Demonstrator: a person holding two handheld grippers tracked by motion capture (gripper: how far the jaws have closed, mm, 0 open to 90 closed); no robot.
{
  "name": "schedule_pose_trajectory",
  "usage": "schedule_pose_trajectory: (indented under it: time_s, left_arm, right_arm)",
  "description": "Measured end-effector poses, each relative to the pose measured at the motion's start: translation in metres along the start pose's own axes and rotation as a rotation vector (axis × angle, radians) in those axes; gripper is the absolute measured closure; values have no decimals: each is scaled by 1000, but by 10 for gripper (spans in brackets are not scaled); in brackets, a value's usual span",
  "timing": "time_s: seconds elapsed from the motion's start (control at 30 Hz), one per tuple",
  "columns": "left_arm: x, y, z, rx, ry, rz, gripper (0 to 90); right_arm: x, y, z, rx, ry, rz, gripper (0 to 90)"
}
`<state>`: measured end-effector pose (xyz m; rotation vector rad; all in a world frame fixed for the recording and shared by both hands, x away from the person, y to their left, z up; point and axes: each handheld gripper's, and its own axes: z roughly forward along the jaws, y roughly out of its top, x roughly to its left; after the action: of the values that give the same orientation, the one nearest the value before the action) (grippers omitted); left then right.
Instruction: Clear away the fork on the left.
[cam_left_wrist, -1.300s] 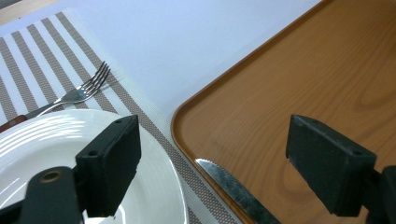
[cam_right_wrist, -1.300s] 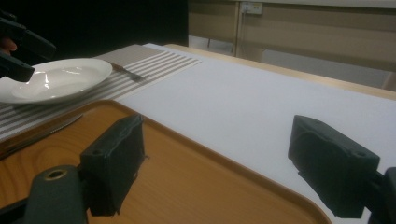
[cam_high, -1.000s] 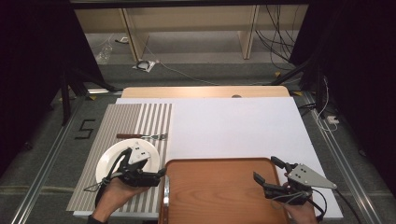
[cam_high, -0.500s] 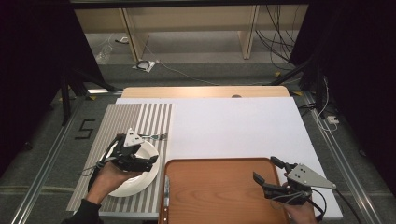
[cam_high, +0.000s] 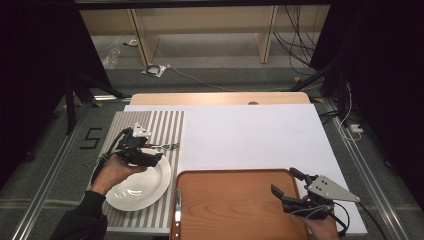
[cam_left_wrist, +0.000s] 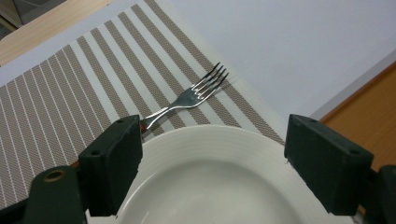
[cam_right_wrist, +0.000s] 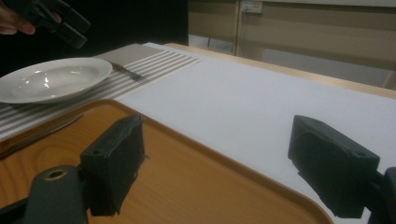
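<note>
Left gripper (cam_high: 159, 159), jaws wide open, hovers over far rim of plate (cam_left_wrist: 224, 186) w/ fork (cam_left_wrist: 191, 98) just beyond its tips; right gripper (cam_high: 290, 182) open over tray (cam_high: 235, 205).

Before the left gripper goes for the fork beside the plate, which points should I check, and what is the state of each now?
1. Left gripper jaws open and empty: ok.
2. Fork in sight, tines free on the striped placemat: ok.
3. Fork handle free to grasp: cannot tell; it runs behind one jaw, at the plate's rim.
4. Plate lying flat on the placemat: ok.
5. Right gripper out of the way: ok; it is open over the wooden tray, far from the fork.
6. Knife clear of the path: ok; it lies at the tray's left edge.
</note>
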<state>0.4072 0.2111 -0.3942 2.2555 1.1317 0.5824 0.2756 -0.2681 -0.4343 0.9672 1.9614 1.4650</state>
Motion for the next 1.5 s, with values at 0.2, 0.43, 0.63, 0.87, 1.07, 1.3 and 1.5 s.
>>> schedule_pose_trajectory:
  time_s: [0.2,0.43,0.63,0.87,1.07,1.3,1.5]
  left_arm:
    - [14,8,12,35,6,-3,195]
    - [24,16,25,69,-1,9,199]
    - [33,19,37,95,-4,20,202]
    - [44,21,50,136,-2,28,211]
    - [51,23,61,163,-7,33,222]
    - [57,26,72,202,-17,43,241]
    - [62,25,81,238,-32,43,264]
  right_arm:
    - [0,0,0,1,1,-1,194]
    - [-1,0,0,1,1,-2,194]
    - [-1,0,0,3,2,-2,194]
    - [-2,0,-1,4,0,-3,194]
    - [-1,0,-1,6,1,-4,194]
    - [-2,0,0,5,2,-5,194]
    - [-2,-1,0,3,3,-2,194]
